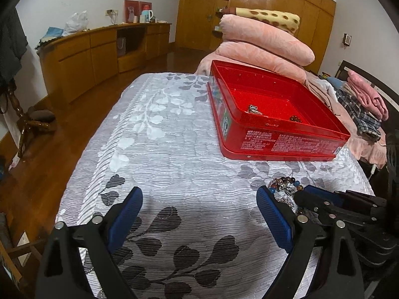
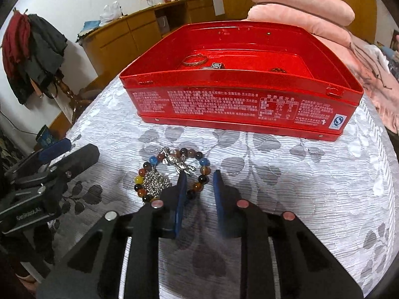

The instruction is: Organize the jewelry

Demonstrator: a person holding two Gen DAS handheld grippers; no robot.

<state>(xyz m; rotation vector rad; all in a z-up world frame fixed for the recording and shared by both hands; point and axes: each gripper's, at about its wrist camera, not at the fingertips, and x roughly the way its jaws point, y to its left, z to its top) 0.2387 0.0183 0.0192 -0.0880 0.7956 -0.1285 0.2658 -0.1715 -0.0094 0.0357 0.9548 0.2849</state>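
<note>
A red tin box (image 2: 239, 104) stands open on the leaf-patterned bedspread; it also shows in the left wrist view (image 1: 279, 139). Inside lie a bangle (image 2: 194, 60), a silver clasp piece (image 2: 216, 65) and a small dark item (image 2: 278, 70). A multicoloured bead bracelet (image 2: 203, 167) with a silver charm (image 2: 178, 162) and a sparkly silver piece (image 2: 155, 183) lies in front of the box. My right gripper (image 2: 199, 177) is partly open, its fingers straddling the bracelet's right side. My left gripper (image 1: 199, 194) is wide open and empty, left of the jewelry (image 1: 284, 185).
Pink folded quilts (image 1: 264, 42) are stacked behind the box. Wooden cabinets (image 1: 99, 52) line the far wall. A coat stand with clothes (image 2: 35, 52) is at the left. The bed's left edge drops to a wooden floor (image 1: 62, 129).
</note>
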